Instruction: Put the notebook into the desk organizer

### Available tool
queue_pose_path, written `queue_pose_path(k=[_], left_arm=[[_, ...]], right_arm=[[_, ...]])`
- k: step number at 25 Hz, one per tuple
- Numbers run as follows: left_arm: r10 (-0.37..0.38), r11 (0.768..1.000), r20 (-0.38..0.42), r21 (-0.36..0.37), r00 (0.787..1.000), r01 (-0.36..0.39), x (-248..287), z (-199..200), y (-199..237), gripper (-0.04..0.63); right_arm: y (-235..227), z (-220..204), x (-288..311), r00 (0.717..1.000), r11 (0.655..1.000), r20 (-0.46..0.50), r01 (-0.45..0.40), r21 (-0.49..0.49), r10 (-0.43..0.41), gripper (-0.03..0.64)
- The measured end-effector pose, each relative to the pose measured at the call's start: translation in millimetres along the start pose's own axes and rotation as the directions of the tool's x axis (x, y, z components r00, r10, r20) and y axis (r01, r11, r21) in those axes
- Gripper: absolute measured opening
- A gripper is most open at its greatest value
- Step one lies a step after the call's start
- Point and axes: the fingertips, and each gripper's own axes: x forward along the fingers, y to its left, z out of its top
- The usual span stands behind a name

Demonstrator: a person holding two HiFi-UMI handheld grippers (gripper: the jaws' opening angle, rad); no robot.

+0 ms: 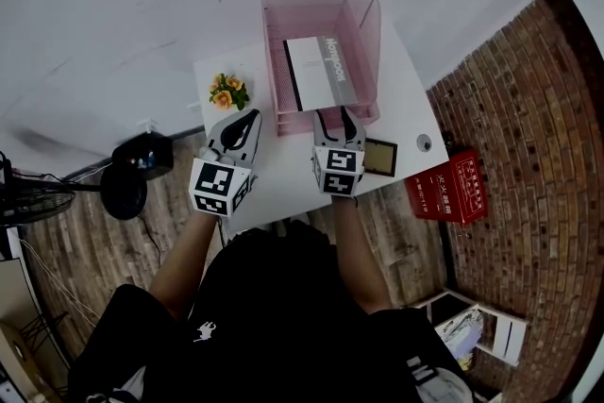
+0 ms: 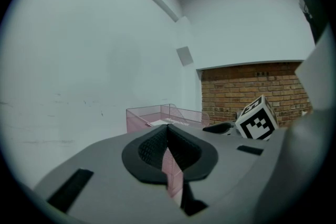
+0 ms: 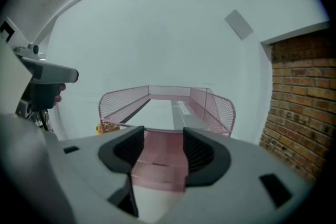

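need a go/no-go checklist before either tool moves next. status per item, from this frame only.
1. notebook inside the desk organizer: ok, it lies flat in the top tray.
2. right tool open and empty: ok, the jaws stand apart and only the tray's front mesh shows beyond them.
3. right tool clear of the organizer's front edge: cannot tell, in the head view the tips sit right at it.
4. left tool shut and empty: ok, it is left of the organizer.
5. flowers clear of the left tool: ok, they are apart.
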Motion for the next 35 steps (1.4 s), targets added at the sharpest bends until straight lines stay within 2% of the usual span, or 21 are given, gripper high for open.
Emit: queue_pose_path(k=[6, 9, 13, 18, 21, 28, 35], left_arm=[[-0.025, 1.0, 0.012, -0.002, 1.0, 0.025, -7.9, -0.6, 4.8, 0.003], [-0.08, 0.996, 0.013, -0.034, 0.997, 0.081, -13.3, -3.2, 3.1, 0.003], [-0.149, 0.986, 0.014, -0.067, 0.989, 0.149, -19.3, -10.0, -1.5, 0.003], [-0.206, 0.978, 0.013, -0.035, 0.978, 0.206, -24.4, -24.0, -12.2, 0.002], [-0.229, 0.973, 0.013, -0.031, 0.973, 0.229, -28.7, -28.0, -19.3, 0.002], [-0.247, 0.969, 0.019, -0.021, 0.969, 0.247, -47.1, -22.9, -44.4, 0.002], [-0.194, 0.98, 0.026, -0.027, 0.981, 0.195, -86.9, -22.0, -66.2, 0.003]], right_arm=[[6.0, 8.0, -12.3, 1.0, 0.999, 0.023, -0.006, 0.051, 0.005, 0.225], [11.9, 11.4, -23.3, 0.999, 0.996, 0.032, -0.01, 0.086, 0.008, 0.223], [16.4, 14.6, -45.4, 0.999, 0.992, 0.052, 0.005, 0.122, -0.011, 0.149], [16.9, 16.0, -81.6, 0.996, 0.988, 0.075, 0.04, 0.15, -0.051, 0.032], [13.7, 21.1, -103.3, 0.993, 0.981, 0.098, 0.048, 0.191, -0.068, 0.003], [20.3, 30.0, -152.3, 0.989, 0.981, 0.139, 0.019, 0.194, -0.046, 0.002], [28.5, 29.1, -194.7, 0.984, 0.981, 0.176, -0.045, 0.191, 0.011, 0.002]])
